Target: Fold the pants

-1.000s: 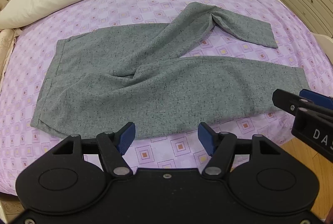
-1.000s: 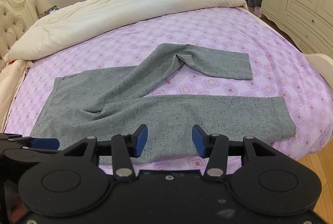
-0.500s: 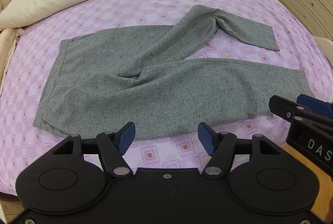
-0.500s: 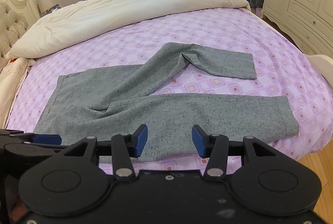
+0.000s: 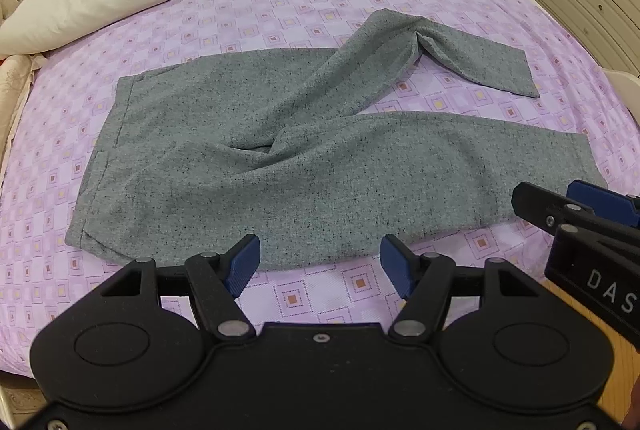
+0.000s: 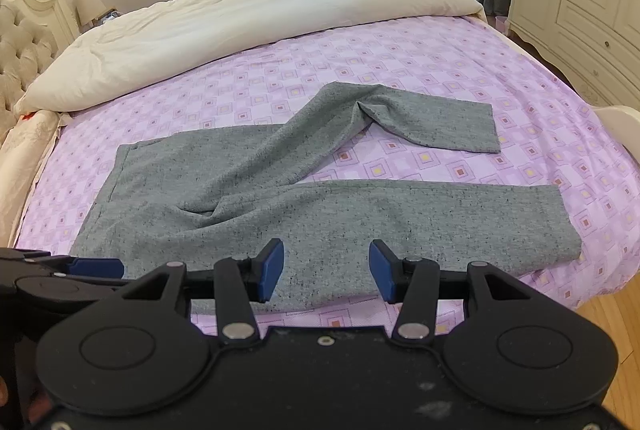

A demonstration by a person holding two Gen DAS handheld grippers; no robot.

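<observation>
Your left tool (image 5: 320, 260) and right tool (image 6: 326, 270) hover with jaws spread wide and empty at the lower frame edge, their black bodies cutting off the bed's (image 5: 280, 6) near rim. The grey pants (image 5: 280, 158) lie flat mid-frame on the purple sheet, far leg bent back on itself. Since a second ago, both views have drawn slightly closer; the pants have not shifted.

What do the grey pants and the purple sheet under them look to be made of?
Grey pants: soft, matte flecked knit or wool-like cloth, judging by dark specks and limp folds. Purple sheet: thin printed woven fabric, probably cotton, smooth with a squares pattern.
</observation>
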